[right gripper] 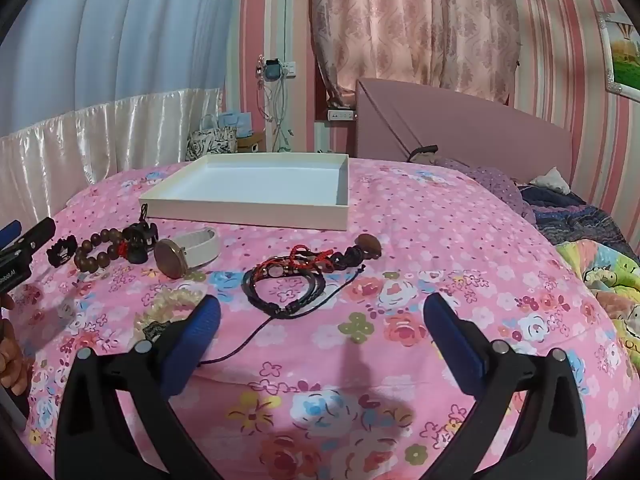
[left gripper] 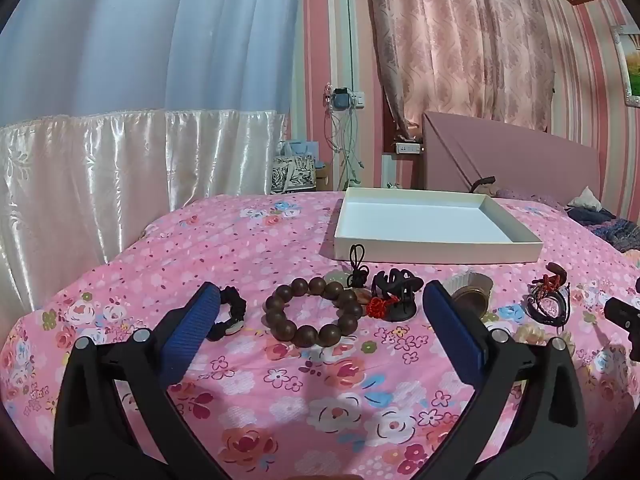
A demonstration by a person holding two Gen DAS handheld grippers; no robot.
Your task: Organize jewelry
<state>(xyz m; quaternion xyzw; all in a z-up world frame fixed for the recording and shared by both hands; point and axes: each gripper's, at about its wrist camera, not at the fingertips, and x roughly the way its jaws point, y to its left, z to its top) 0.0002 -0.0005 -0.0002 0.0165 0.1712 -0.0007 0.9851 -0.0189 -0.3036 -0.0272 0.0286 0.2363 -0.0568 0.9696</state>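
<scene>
Jewelry lies in a row on a pink floral bedspread (left gripper: 280,380). My left gripper (left gripper: 320,300) is open, just short of a brown wooden bead bracelet (left gripper: 314,312). A black scrunchie (left gripper: 228,312) lies by its left finger, a black hair claw with a red knot (left gripper: 394,294) behind the beads. My right gripper (right gripper: 322,312) is open, nothing between its fingers, just short of black cord bracelets (right gripper: 286,284) with red string bracelets (right gripper: 308,260). A white-strapped watch (right gripper: 188,254) lies left of them. An empty white tray (left gripper: 436,226) (right gripper: 256,190) sits behind the row.
A pale beaded bracelet (right gripper: 172,304) lies by the right gripper's left finger. A pink headboard (right gripper: 460,124) and curtains stand behind the bed. Crumpled bedding (right gripper: 580,216) lies at the right. A person's hand (right gripper: 12,356) shows at the left edge of the right wrist view.
</scene>
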